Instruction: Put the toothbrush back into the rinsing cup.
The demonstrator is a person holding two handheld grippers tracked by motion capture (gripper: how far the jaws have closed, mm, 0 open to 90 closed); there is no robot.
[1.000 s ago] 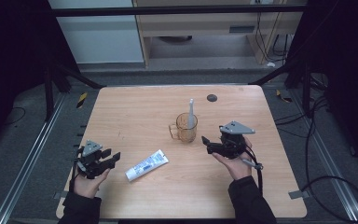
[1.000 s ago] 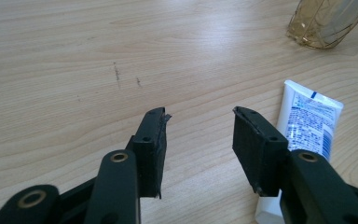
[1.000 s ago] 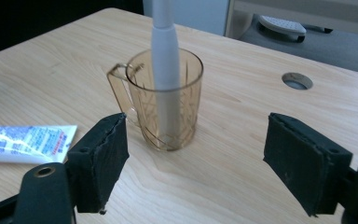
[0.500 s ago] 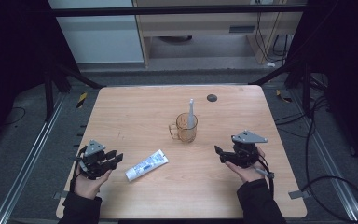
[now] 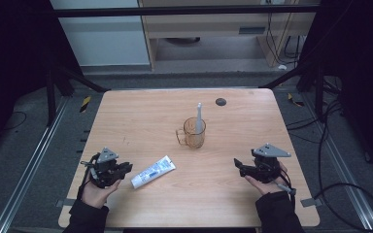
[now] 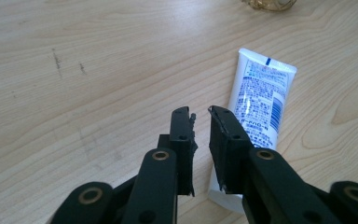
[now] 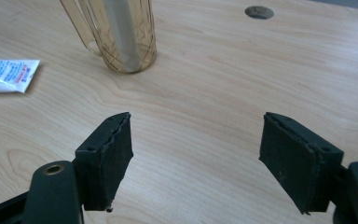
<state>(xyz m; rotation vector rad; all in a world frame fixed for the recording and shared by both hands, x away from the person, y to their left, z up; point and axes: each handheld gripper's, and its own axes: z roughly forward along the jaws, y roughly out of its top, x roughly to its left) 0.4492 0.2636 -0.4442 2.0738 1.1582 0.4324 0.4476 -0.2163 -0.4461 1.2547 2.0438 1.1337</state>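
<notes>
Your left tool [image 5: 124, 168] rests low on the counter [image 5: 141, 121] with its jaws nearly pressed together on nothing, just beside the toothpaste tube [image 5: 153, 171]. The tube lies flat, its long axis diagonal, flat crimped end pointing toward the amber cup [image 5: 194, 133]. Your right tool [image 5: 239, 165] is spread wide and empty, well apart from the tube.

even overhead light falls on the pale wooden table [image 5: 141, 116], bright against dark, dim surroundings in the high view, which is soft and slightly grainy. shadows are faint. both gripper views are sharper, wood grain crisp, with mild stretching toward the edges.
</notes>
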